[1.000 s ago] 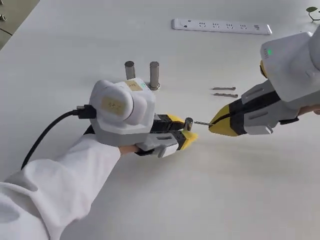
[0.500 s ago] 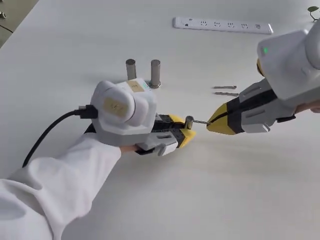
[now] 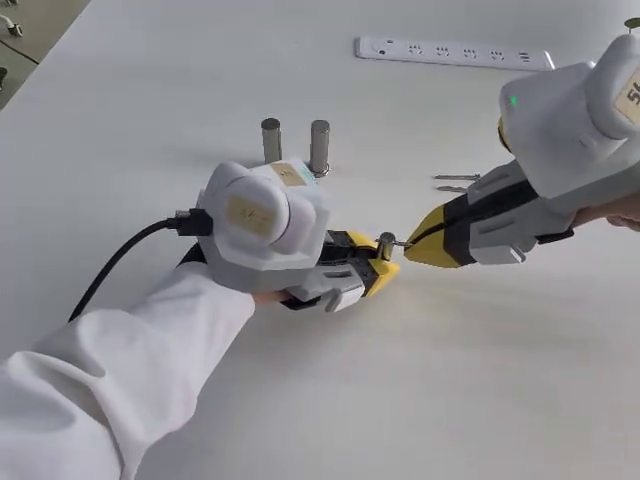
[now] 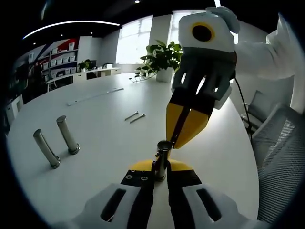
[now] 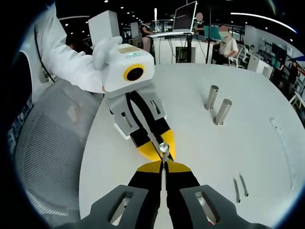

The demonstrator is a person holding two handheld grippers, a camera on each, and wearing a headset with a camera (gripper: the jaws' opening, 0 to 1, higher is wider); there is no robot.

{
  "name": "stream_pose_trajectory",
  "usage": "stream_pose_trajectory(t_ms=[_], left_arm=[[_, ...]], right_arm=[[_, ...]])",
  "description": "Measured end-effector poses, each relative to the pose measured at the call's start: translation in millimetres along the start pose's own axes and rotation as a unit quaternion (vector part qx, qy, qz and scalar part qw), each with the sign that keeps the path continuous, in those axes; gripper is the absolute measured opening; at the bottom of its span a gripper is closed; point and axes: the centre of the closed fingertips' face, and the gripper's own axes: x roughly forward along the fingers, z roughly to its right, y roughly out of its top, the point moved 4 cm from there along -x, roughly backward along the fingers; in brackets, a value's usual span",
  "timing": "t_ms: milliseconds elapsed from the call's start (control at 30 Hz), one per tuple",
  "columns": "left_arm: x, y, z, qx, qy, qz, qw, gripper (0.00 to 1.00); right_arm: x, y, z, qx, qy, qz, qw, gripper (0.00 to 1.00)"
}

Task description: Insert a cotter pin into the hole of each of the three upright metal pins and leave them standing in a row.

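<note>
My left gripper (image 3: 384,264) (image 4: 161,168) is shut on an upright metal pin (image 3: 386,242) (image 4: 162,153), standing on the white table (image 3: 420,380). My right gripper (image 3: 409,247) (image 5: 163,165) is shut on a thin cotter pin (image 3: 398,243) (image 5: 163,168), whose tip meets the top of that metal pin (image 5: 164,147). Two more metal pins (image 3: 271,139) (image 3: 319,146) stand side by side behind the left gripper; they are also in the left gripper view (image 4: 46,148) (image 4: 67,134). Two spare cotter pins (image 3: 456,178) (image 4: 135,116) lie on the table.
A white power strip (image 3: 450,52) lies along the far side of the table. A black cable (image 3: 120,262) trails from the left gripper toward the left. Mesh chairs (image 5: 52,138) stand beside the table.
My right gripper has come closer to the held metal pin, and less of the cotter pin's shaft shows between them. The left gripper and the two standing pins stay put.
</note>
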Motion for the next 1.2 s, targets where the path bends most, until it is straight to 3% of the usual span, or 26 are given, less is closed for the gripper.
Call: stream_pose_trajectory(t_ms=[433,533,667,900,1200], left_arm=[[1.2,-0.4,0.1,-0.004,0.001,-0.003,1.0,0.07],[1.4,-0.6,-0.2,-0.004,0.001,-0.004,1.0,0.07],[1.3,-1.1,0.2,-0.007,0.001,-0.006,1.0,0.08],[1.7,-1.5,0.8,-0.004,0.001,-0.009,1.0,0.08],[2.2,-1.4,1.3,0.005,0.004,-0.015,0.9999,0.08]], right_arm=[[2.6,3.2,-0.7,-0.025,-0.005,-0.007,0.9996,0.0],[2.1,2.6,-2.3,-0.019,0.0,-0.007,0.9998,0.0],[-1.9,0.1,-2.5,-0.008,0.001,0.003,1.0,0.08],[-7.2,-0.4,-0.6,0.026,-0.001,0.02,0.9995,0.0],[-2.8,0.1,1.3,0.013,0.003,0.019,0.9997,0.0]])
